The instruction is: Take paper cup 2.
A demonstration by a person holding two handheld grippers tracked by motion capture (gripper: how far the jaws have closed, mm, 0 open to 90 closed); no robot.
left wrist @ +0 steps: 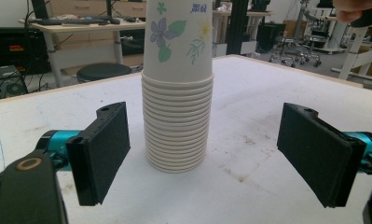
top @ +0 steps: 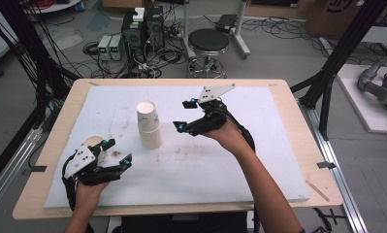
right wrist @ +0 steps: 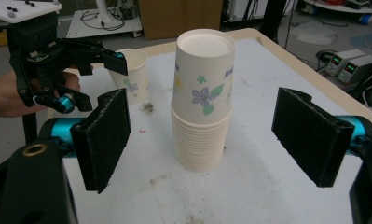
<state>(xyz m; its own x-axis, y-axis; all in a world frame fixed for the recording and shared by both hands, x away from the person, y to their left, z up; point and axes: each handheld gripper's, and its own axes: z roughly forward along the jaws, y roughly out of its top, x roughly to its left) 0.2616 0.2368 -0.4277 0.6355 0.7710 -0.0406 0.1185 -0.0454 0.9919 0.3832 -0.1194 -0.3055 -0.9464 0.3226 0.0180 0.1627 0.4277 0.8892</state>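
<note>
Both tools gape apart, L tool (top: 117, 151) & R tool (top: 185, 115) flanking cup stack (top: 148, 124)

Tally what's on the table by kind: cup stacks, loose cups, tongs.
Stack of upside-down paper cups: 1
Single upright paper cup: 1
Tongs: 2, left tongs and right tongs, both open and holding nothing
Total: 4

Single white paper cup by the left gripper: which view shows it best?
Right gripper view: the single white floral paper cup stands upright, mouth open, behind the left gripper. The high view shows just its rim beside that gripper. In the left gripper view I can't find it.
</note>
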